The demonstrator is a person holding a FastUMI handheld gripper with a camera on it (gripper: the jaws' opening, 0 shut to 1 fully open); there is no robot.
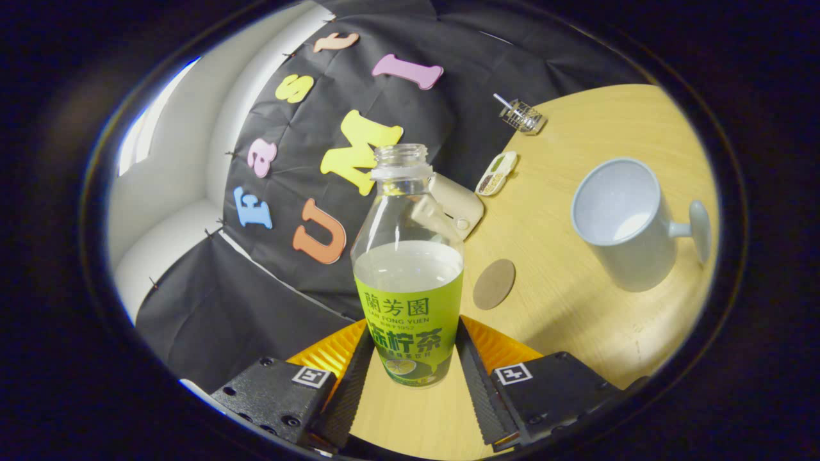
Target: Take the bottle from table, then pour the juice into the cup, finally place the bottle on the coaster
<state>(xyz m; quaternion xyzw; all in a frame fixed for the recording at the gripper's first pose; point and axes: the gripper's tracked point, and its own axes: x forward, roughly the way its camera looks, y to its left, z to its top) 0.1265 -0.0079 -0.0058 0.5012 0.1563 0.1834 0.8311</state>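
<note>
The gripper (410,378) is being held narrow around the bottle (408,269), and the bottle is being squeezed low down by both fingers (351,384), one on each side. The bottle is being held between them with its open mouth pointing up and no cap on it. Pale juice (408,266) is being kept inside, filling the bottle about halfway, and a green label is being worn around its lower part. The whole scene is being seen tilted, so the tabletop (576,307) is slanting up behind the bottle.

Just beyond the fingers, beside the bottle, a round brown coaster (494,283) is being left flat on the tabletop with nothing on it. Farther off on the same side, a pale cup (624,221) is being shown with its handle turned away from the bottle; whether anything is inside cannot be told. Behind the bottle, a beige box (458,205) is being partly hidden. Past it, near the black cloth wall (288,243), a small long dish (496,173) and a little wire basket (522,116) are being kept.
</note>
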